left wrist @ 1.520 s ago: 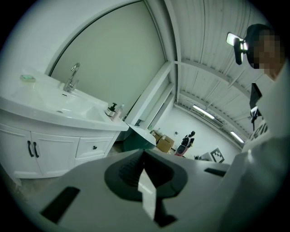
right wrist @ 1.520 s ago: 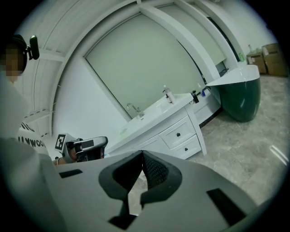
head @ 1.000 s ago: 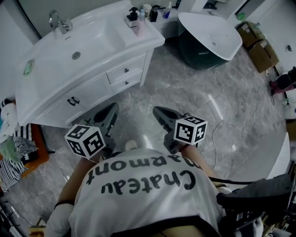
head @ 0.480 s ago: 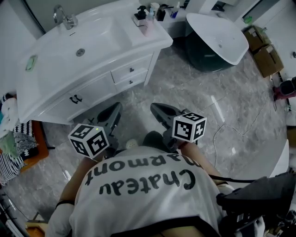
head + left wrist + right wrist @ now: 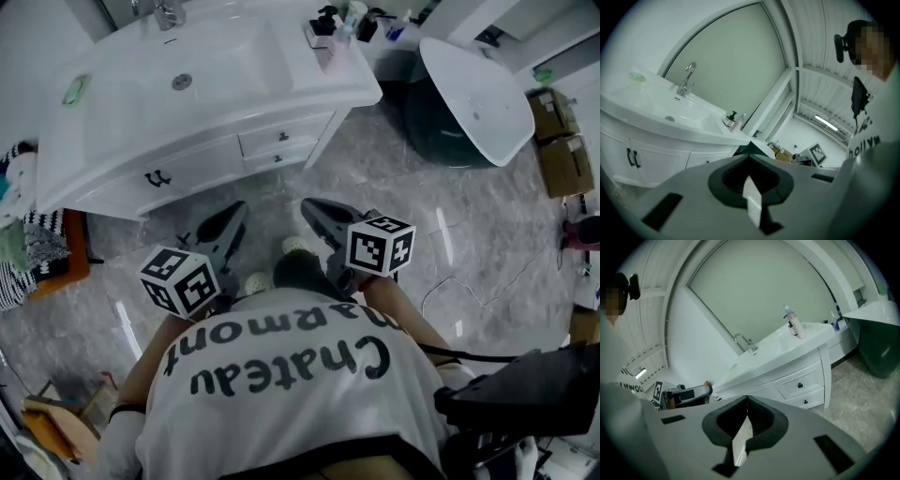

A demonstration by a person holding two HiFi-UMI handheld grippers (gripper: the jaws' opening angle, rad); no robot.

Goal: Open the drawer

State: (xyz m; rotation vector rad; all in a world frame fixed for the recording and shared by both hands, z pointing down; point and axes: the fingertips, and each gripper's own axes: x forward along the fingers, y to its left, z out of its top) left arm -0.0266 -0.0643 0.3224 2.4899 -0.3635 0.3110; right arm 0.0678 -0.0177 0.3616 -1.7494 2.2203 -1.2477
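Left claw [image 5: 232, 211] and right claw [image 5: 309, 204] shut and empty, short of the counter [image 5: 319, 84].
Their jaws meet on nothing above the grey floor [image 5: 403, 206]. The drawer [image 5: 281, 141] sits under the counter's right end, far of both claws, and seems closed.

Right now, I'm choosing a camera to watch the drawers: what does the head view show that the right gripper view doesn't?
Only the head view: the basin's drain, the cardboard boxes and the marker cube on the right gripper. Only the right gripper view: its jaws shut, with nothing between them. Both: the two closed drawers and the faucet.
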